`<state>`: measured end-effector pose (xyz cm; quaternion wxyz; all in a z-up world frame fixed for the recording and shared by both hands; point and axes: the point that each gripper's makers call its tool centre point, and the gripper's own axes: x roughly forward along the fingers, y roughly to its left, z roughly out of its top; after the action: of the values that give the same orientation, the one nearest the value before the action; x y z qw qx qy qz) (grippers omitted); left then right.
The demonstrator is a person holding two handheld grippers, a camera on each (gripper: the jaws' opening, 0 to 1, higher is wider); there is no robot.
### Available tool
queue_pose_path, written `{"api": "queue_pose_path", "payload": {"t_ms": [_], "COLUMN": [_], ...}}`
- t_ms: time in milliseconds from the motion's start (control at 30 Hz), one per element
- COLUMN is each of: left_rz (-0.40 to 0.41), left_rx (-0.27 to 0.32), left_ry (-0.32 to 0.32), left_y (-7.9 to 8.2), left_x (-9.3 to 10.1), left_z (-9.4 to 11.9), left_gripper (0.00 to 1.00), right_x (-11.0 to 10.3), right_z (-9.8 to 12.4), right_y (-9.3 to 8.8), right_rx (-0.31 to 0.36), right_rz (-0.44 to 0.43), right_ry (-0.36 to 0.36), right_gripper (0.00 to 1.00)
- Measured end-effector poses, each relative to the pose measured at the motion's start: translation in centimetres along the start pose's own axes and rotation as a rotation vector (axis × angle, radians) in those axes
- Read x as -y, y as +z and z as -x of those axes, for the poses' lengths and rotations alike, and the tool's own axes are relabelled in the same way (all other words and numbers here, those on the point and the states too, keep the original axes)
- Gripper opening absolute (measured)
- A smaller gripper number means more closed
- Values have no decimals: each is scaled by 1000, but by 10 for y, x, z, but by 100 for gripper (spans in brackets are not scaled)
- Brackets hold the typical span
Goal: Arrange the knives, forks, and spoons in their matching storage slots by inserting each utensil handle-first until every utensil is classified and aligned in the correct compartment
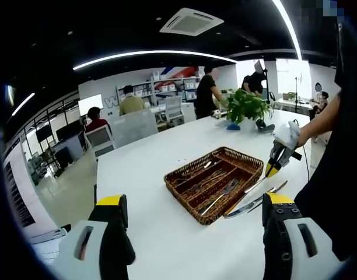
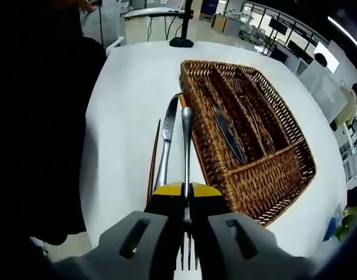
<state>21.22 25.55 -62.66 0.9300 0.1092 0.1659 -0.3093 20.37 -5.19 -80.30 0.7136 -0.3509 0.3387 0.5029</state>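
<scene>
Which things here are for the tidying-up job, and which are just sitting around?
For the job:
- wicker tray with slots
- fork held in the right gripper
- knife on the white table
- knife in tray
- left gripper, open

Just around:
- potted plant
- office chairs

No text can be read; the marks on the far wall [image 1: 111,100] are too blurred.

A white table [image 2: 126,105] bears a wicker tray [image 2: 283,175], a knife [image 2: 165,140] and a thin brown stick [image 2: 153,157] just beside it, and a potted plant [image 1: 247,108] farther off.
</scene>
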Motion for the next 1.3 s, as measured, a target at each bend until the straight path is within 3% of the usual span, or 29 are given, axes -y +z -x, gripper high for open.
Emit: {"api": "queue_pose_path", "payload": {"t_ms": [400, 567, 833, 1000, 1300], "left_rz": [-6, -1, -1, -2, 2], "left_rx": [-4, -8, -8, -6, 0], "left_ry": [-13, -11, -22, -31, -40], "left_y": [2, 3, 4, 6, 7], "left_x": [0, 1, -1, -1, 2], "left_z": [1, 2, -3, -6, -9], "left_gripper": [97, 97, 97, 98, 98], "right_x": [6, 9, 18, 23, 27], "right_z": [43, 81, 126, 137, 137], "right_y": [45, 83, 125, 135, 134], "right_rx": [41, 78, 131, 126, 109], "right_rz": [105, 136, 160, 187, 205], "right_ry": [3, 14, 8, -10, -28], "right_gripper": [0, 0, 0, 0, 0]}}
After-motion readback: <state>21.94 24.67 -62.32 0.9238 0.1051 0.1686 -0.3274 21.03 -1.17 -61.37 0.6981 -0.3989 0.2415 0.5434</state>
